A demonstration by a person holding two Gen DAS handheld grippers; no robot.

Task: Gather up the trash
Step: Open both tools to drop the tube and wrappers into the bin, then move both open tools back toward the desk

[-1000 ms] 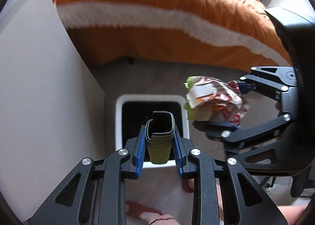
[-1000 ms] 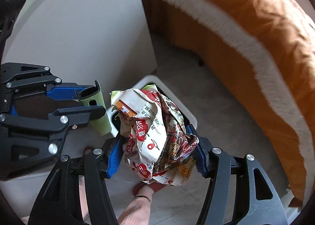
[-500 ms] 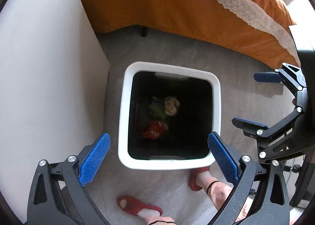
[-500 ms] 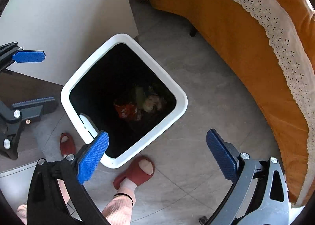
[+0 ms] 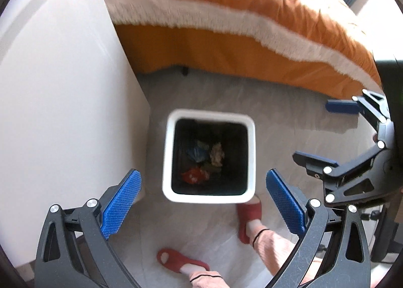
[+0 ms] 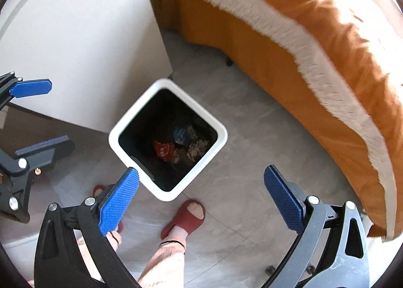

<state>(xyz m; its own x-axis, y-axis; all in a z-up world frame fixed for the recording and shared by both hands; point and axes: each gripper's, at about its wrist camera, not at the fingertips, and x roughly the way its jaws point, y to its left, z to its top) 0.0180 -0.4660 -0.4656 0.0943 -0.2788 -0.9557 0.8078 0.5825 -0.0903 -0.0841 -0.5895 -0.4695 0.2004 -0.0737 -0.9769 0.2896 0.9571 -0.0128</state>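
Note:
A white square bin (image 5: pixel 167 152) (image 6: pixel 221 134) with a black inside stands on the floor below both grippers. Crumpled trash lies at its bottom: a red wrapper (image 5: pixel 192 176) (image 6: pixel 163 150), a blue piece (image 5: pixel 197 153) (image 6: pixel 182 133) and a tan wad (image 5: pixel 217 154) (image 6: pixel 197 149). My left gripper (image 5: pixel 203 202) hangs above the bin, open and empty, blue pads wide apart. My right gripper (image 6: pixel 201 202) is likewise open and empty above the bin. Each gripper also shows at the side of the other's view, right gripper (image 5: pixel 327 134) and left gripper (image 6: pixel 37 116).
A bed with an orange cover and white fringe (image 5: pixel 226 18) (image 6: pixel 314 43) runs along the far side. A white cabinet (image 5: pixel 63 99) (image 6: pixel 83 36) stands left of the bin. The person's feet in red slippers (image 5: pixel 248 215) (image 6: pixel 185 215) stand on the grey tiled floor beside the bin.
One second ago the left gripper held a green piece and the right a crumpled wrapper. Both have let go, opened wide, and the pieces lie in the bin. Both grippers have since risen.

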